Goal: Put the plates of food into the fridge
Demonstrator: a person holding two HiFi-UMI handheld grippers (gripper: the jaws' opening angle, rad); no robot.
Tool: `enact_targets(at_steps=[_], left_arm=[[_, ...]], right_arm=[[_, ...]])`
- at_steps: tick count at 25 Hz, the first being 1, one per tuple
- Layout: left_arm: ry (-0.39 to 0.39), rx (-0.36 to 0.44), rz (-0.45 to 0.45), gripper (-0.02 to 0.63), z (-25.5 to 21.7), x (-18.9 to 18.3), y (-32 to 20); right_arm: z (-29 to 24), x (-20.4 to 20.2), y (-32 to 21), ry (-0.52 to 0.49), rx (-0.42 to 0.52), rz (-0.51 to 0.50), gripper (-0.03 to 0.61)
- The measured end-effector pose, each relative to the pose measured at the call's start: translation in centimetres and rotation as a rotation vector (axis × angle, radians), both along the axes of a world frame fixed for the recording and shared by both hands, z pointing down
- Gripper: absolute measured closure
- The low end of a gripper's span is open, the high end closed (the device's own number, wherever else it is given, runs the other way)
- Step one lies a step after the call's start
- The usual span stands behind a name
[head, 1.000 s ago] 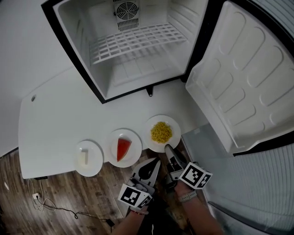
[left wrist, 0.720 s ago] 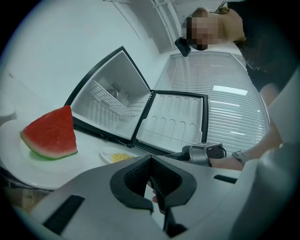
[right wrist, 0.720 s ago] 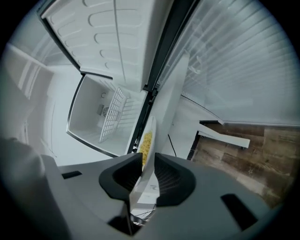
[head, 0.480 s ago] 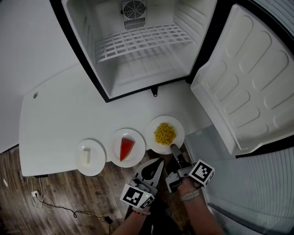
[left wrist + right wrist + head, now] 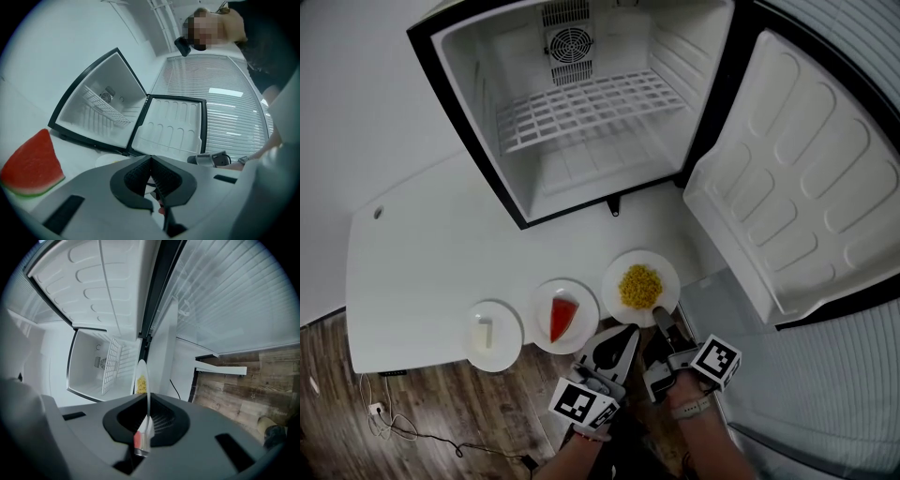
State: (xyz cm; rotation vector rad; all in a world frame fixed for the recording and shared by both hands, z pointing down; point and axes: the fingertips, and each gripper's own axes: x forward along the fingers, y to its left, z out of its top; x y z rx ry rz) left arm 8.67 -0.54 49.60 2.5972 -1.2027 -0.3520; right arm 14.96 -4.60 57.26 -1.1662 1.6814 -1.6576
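Three white plates sit in a row at the near edge of the white table (image 5: 431, 253): one with a butter stick (image 5: 494, 334), one with a watermelon slice (image 5: 565, 317), one with corn (image 5: 641, 282). My right gripper (image 5: 660, 318) is at the corn plate's near rim. In the right gripper view the rim (image 5: 143, 373) runs edge-on between the closing jaws of the right gripper (image 5: 147, 401), pinched by the pads. My left gripper (image 5: 629, 332) hangs just off the table edge, shut and empty. In the left gripper view the left gripper (image 5: 151, 161) has the watermelon (image 5: 33, 164) to its left.
The small fridge (image 5: 581, 122) stands open on the table behind the plates, with a wire shelf (image 5: 586, 101) and a bare floor inside. Its door (image 5: 797, 187) swings out to the right. Wooden flooring (image 5: 459, 412) and a cable lie below the table edge.
The right gripper's jaws have closed on the corn plate's near rim. The left gripper stays beside it. The head view has shifted slightly.
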Motion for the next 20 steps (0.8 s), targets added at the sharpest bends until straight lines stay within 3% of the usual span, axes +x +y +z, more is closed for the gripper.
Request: enact_targets(at_steps=[16,20], left_arm=[[0.038,0.074,0.058,0.607,-10.7,-3.0,-7.9],[0.039,0.080,0.028,0.607,-12.2,-4.5,-10.7]], right_arm=[[-6.6,-2.2,-6.3,0.029,-0.012,0.091,0.566],[-8.1,-2.8,-9.1,0.056,0.009,0.118,0.566]])
